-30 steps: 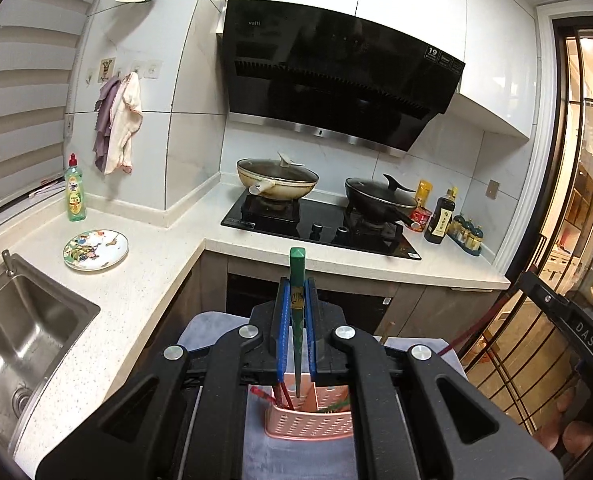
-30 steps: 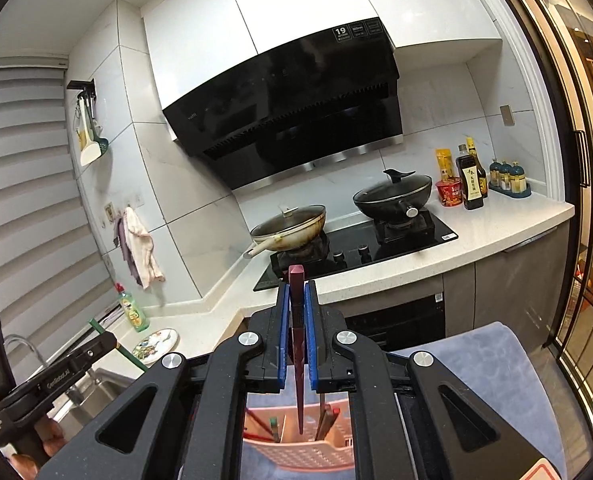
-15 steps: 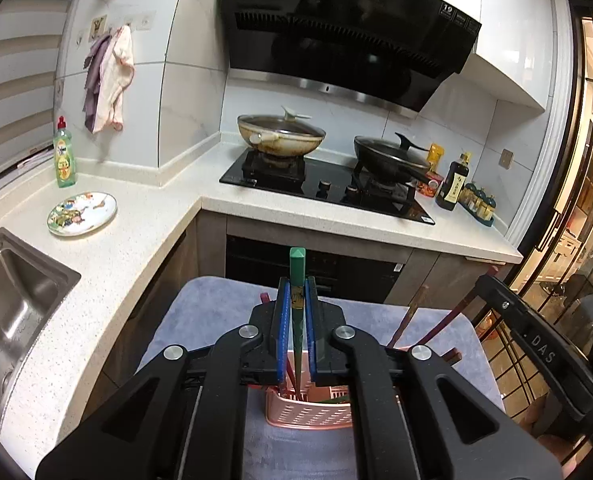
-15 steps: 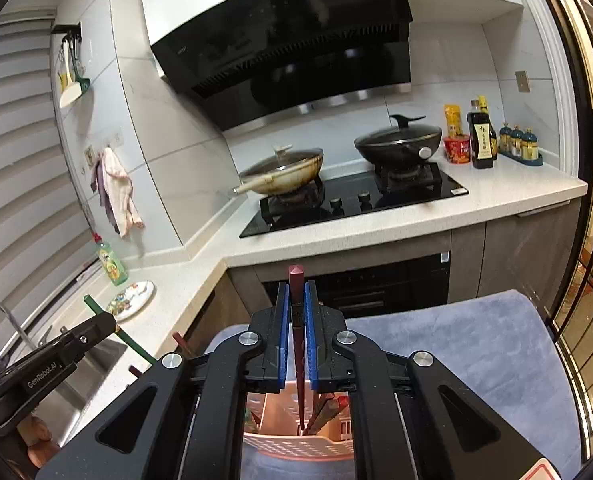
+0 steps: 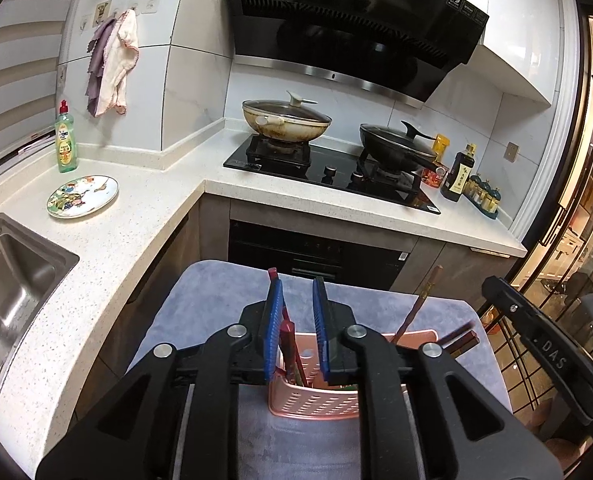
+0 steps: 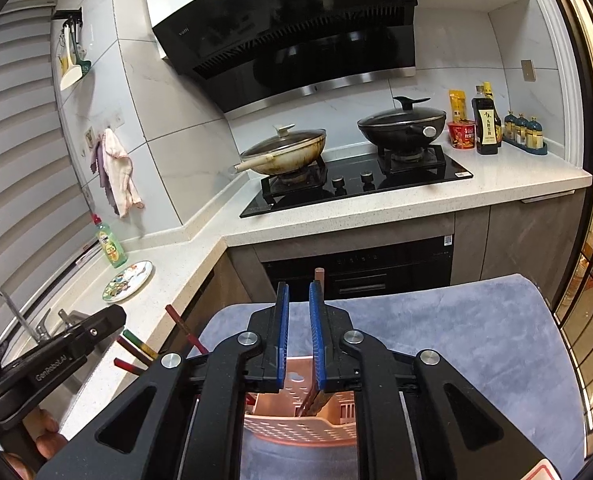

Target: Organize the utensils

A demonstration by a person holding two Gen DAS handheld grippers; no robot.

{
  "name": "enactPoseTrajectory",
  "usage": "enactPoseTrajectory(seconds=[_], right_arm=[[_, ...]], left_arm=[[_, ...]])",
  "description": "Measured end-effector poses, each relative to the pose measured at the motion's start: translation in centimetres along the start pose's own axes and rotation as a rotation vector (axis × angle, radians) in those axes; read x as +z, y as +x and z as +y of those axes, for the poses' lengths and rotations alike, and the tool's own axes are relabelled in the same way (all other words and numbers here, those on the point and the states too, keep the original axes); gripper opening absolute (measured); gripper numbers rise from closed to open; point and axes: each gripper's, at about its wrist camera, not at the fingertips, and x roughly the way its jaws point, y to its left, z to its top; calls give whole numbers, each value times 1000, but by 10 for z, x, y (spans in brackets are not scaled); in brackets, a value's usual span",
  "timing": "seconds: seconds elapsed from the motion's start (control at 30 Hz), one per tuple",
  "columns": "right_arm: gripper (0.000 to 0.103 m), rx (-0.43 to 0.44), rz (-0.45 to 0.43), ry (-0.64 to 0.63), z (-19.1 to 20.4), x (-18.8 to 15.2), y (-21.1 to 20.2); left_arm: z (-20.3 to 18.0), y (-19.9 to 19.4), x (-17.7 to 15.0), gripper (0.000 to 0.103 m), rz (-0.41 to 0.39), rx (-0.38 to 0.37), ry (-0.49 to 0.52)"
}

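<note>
A pink perforated basket [image 5: 312, 402] [image 6: 296, 428] stands on a grey mat [image 5: 216, 300] [image 6: 456, 340], holding several chopsticks. My left gripper [image 5: 296, 284] hovers just over it with its jaws opening. A red chopstick [image 5: 286, 332] leans by the left pad, unpinched, and a bit of green [image 5: 344, 386] shows down in the basket. My right gripper [image 6: 298, 286] is over the same basket, jaws opening. A brown-tipped chopstick [image 6: 319, 276] rests loosely against its right pad, its lower end in the basket. More chopsticks [image 5: 414, 314] [image 6: 134, 343] fan out sideways.
An L-shaped counter [image 5: 136, 240] wraps the far side, with a sink [image 5: 12, 276], a patterned plate [image 5: 82, 196], a soap bottle [image 5: 66, 140], a hob with two lidded pans [image 5: 286, 120] [image 5: 396, 148], and sauce bottles [image 5: 460, 172]. The other gripper flanks each view [image 5: 536, 344] [image 6: 56, 360].
Both grippers sank toward the basket, then their jaws parted. The green chopstick dropped out of the left one; the dark red one came loose in the right and now leans on a pad.
</note>
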Motion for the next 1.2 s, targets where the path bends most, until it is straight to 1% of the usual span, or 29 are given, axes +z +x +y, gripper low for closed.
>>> enactPoseTrajectory(seconds=[0.07, 0.2, 0.33, 0.37, 0.4, 0.43, 0.47, 0.7, 0.87, 1.03, 1.1, 1.2], right_arm=[[12, 5, -8, -3, 1, 1, -8], [12, 19, -16, 0, 1, -2, -29], [13, 31, -13, 2, -1, -11, -50], [14, 30, -11, 2, -1, -15, -56], [20, 30, -10, 1, -2, -19, -61], [26, 29, -9, -2, -2, -24, -68], [27, 28, -8, -6, -2, -28, -72], [27, -10, 36, -51, -4, -73, -102], [27, -22, 81, -55, -9, -101, -115], [28, -43, 114, -69, -10, -123, -121], [29, -55, 124, -79, -9, -130, -122], [33, -72, 137, -93, -9, -142, -124]], left_arm=[[1, -7, 0, 22, -11, 0, -5], [1, -25, -2, 24, -29, 1, -4], [0, -44, -9, 37, -44, 28, 12], [0, -48, -12, 38, -46, 34, 15], [0, -53, -16, 39, -45, 38, 19], [1, -56, -19, 39, -40, 42, 20], [1, -59, -23, 39, -34, 44, 21], [2, -75, -62, 40, 18, 97, 55], [1, -82, -89, 42, 55, 125, 76], [-5, -88, -113, 43, 86, 158, 111], [-5, -90, -120, 43, 98, 160, 115], [-7, -91, -128, 48, 113, 169, 114]])
